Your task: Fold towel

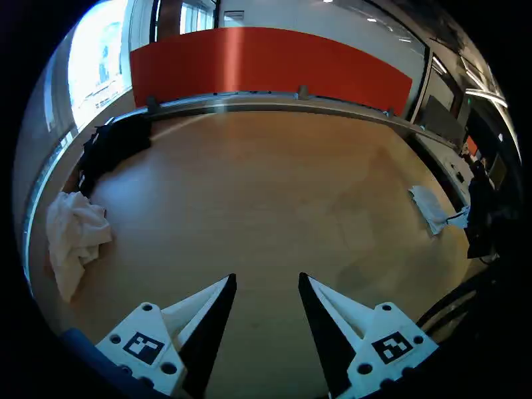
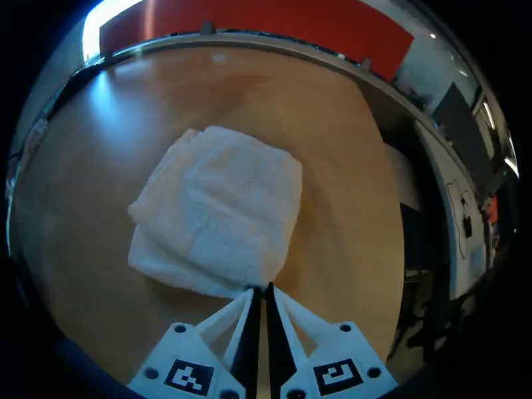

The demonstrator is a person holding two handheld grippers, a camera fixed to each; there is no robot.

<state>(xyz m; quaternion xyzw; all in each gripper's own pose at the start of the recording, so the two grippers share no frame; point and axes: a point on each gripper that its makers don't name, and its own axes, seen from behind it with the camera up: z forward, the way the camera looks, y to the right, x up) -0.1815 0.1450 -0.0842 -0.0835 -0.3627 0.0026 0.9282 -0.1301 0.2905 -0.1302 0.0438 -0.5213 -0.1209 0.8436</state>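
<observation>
Big light-brown wooden table [image 1: 266, 186] takes up most of both views, with a long red partition panel [image 1: 266, 56] standing along its far edge. In the left gripper view a crumpled white cloth [image 1: 73, 233] is heaped at the table's left edge, and a black fabric bundle [image 1: 113, 143] sits farther back on the same side, both well apart from the work area.

The white terry towel [image 2: 219, 206] lies flat mid-table in the right gripper view. It's already folded into a thick rough square, layers stacked, lower layer peeking out on the left and near sides.

The right gripper [image 2: 263, 287] is at the towel's near corner, fingers drawn almost together with just a thin slit between. The tips touch the corner, but can't tell if any cloth is pinched. The left gripper [image 1: 266, 274] hovers over bare wood, fingers wide apart, holding nothing.

Step, as a judgement: folding looks late-stage or about done, with the right side either finishing a fold or tidying that near corner.

Next move likely calls for either releasing and backing off, or squaring the uneven edges. The left gripper would have to come across to help, since it's well away from the towel
</observation>
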